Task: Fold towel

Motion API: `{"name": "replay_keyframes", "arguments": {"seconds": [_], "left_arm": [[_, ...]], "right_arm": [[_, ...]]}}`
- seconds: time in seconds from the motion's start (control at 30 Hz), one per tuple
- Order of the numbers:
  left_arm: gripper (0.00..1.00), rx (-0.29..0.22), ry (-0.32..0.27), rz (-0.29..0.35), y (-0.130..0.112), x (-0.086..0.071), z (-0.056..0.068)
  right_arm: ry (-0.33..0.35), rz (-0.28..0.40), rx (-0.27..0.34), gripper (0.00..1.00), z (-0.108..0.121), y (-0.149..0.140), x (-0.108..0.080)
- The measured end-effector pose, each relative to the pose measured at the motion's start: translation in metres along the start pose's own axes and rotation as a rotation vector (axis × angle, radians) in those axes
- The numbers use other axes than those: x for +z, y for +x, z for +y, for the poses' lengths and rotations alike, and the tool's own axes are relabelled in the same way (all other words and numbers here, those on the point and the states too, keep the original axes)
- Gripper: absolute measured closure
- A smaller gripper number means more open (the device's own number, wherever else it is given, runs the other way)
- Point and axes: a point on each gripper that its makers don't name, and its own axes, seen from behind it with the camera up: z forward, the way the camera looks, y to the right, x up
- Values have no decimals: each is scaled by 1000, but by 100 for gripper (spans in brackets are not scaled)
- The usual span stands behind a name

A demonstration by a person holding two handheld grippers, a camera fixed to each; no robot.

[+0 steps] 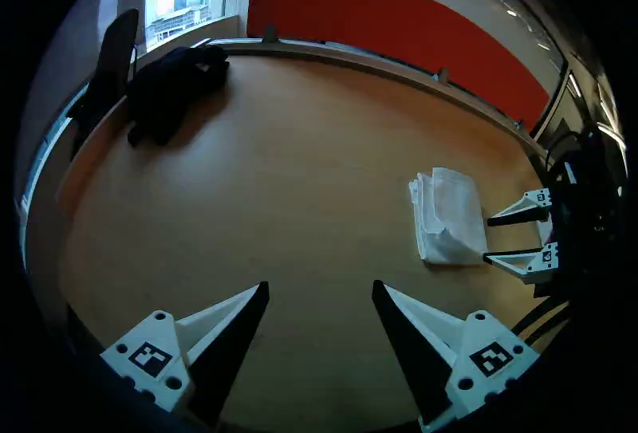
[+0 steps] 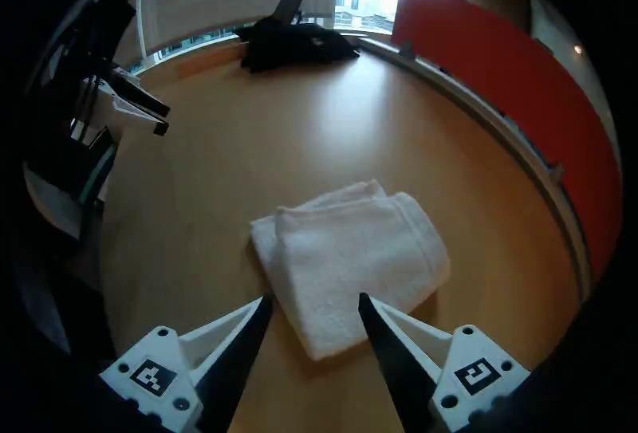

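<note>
A white towel (image 2: 351, 257), folded into a thick rectangle, lies flat on the wooden table (image 2: 231, 154). In the right gripper view my right gripper (image 2: 315, 299) is open, its fingertips standing either side of the towel's near corner without pressing on it. The left gripper view shows the towel (image 1: 446, 214) at the right, with the right gripper (image 1: 488, 239) just beyond its right edge. My left gripper (image 1: 319, 285) is open over bare table (image 1: 279, 194), well apart from the towel. It appears far off at the upper left as the left gripper (image 2: 165, 118) in the right gripper view.
A dark bundle of clothing (image 1: 175, 86) (image 2: 295, 42) lies at the table's far corner by the window, with a dark chair (image 1: 112, 58) (image 2: 287, 2) behind it. A red partition (image 1: 399, 26) (image 2: 510, 90) runs along the table's far edge.
</note>
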Motion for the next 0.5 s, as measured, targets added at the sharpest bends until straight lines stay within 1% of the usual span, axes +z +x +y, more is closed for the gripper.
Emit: {"name": "replay_keyframes", "arguments": {"seconds": [0.17,0.37,0.5], "left_arm": [[4,2,-1,-1,0,0,1],[4,5,-1,-2,-1,0,3],[4,5,-2,-3,-1,0,4]], "right_arm": [[-21,-24,32,17,6,-19,-3],[-32,-45,56,17,8,-34,-3],[-37,-62,65,20,8,-44,1]]}}
